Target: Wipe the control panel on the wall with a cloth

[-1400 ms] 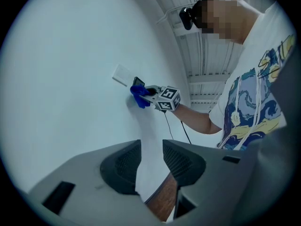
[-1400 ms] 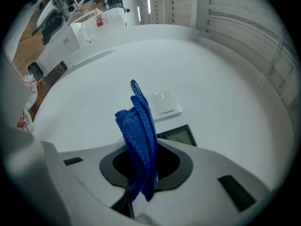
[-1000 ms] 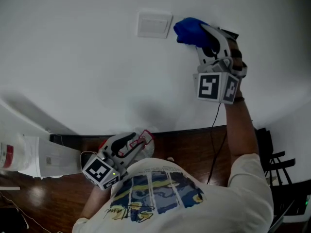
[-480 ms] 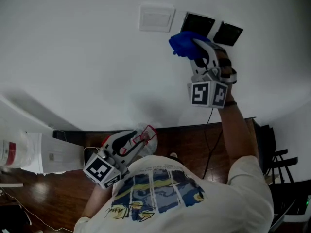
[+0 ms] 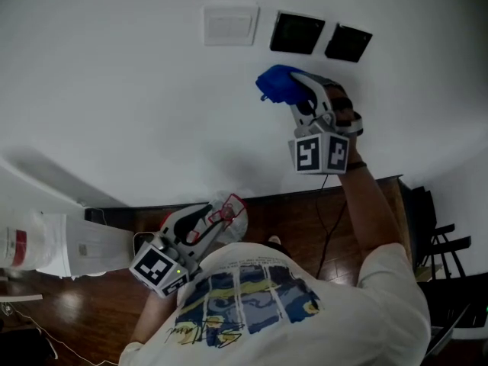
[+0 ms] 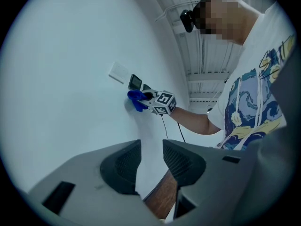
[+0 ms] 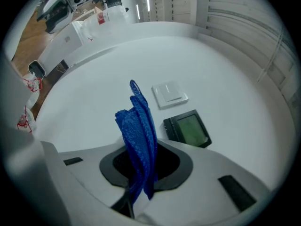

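Note:
Two black control panels (image 5: 297, 33) (image 5: 348, 43) sit on the white wall, right of a white switch plate (image 5: 230, 25). My right gripper (image 5: 296, 91) is shut on a bunched blue cloth (image 5: 279, 83), held against the wall below and left of the panels, not touching them. In the right gripper view the cloth (image 7: 138, 131) stands up between the jaws, with one panel (image 7: 187, 128) just to its right. My left gripper (image 5: 219, 218) hangs low by the person's torso, open with nothing in it (image 6: 151, 161).
A white box-shaped unit (image 5: 69, 250) stands on the dark wooden floor (image 5: 305, 219) at lower left. A thin cable (image 5: 329, 204) runs down the wall. A black chair (image 5: 438, 246) is at the right edge. A red-and-white bag (image 5: 232, 208) lies near the left gripper.
My right gripper has moved the cloth down and left, off the black panels, which now both show uncovered. The left gripper has stayed put.

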The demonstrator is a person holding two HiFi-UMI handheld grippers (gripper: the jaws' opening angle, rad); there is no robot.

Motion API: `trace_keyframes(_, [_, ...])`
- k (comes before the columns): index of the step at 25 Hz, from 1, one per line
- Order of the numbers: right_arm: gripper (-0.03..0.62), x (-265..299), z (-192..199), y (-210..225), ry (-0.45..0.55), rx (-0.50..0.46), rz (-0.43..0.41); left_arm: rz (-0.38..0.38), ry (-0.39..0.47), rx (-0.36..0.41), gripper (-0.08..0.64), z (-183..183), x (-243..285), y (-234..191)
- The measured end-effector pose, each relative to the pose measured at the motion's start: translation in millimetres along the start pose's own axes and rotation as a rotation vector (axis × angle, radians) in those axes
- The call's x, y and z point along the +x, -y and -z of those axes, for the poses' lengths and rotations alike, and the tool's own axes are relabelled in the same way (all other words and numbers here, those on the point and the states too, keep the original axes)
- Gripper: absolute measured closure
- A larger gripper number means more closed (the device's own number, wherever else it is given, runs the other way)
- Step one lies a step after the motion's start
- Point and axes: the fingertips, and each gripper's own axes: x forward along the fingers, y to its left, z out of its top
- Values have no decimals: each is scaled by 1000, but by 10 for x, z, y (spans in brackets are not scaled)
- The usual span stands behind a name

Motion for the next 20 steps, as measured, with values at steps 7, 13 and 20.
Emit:
trace_keyframes(7, [503,-403,46,757,22,-49,151,25,-8,5,440,8,182,34])
trace_keyframes(13, [503,-398,441,1338,-22,-88,245,49,-1,3,440,-36,463,113])
trace_keyframes(20, [503,-290,680,1375,-2,-91,228,47,-1,-12,440,-94,778,191])
